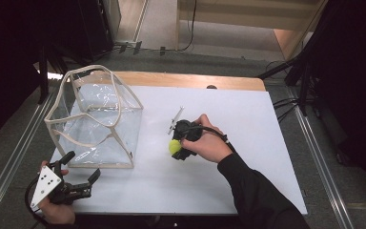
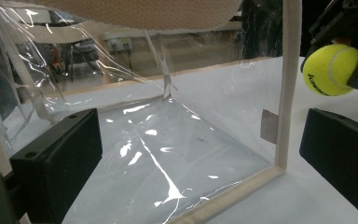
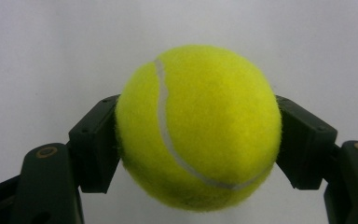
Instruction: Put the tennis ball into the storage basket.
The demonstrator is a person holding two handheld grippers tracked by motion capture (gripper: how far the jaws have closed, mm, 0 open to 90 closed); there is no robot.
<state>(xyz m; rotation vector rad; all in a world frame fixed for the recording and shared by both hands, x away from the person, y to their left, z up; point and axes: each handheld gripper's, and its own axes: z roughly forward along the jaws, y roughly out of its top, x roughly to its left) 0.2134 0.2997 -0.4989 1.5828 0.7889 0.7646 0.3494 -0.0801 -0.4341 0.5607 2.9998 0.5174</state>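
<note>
Tennis ball [image 3: 198,128] pinched in right tool [image 1: 177,147], clear of bag's edge [image 1: 134,138]; left tool [image 1: 81,183] spread.

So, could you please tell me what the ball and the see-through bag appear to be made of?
Ball: fuzzy yellow-green felt with a pale curved seam, as on a tennis ball; the core is hidden. Bag: clear, glossy plastic film, judging by creases and glare, edged in matte beige, apparently fabric, trim.

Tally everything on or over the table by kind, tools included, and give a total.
Tennis ball: 1
Clear bag: 1
Tools: 2, left tool and right tool
Total: 4
</note>
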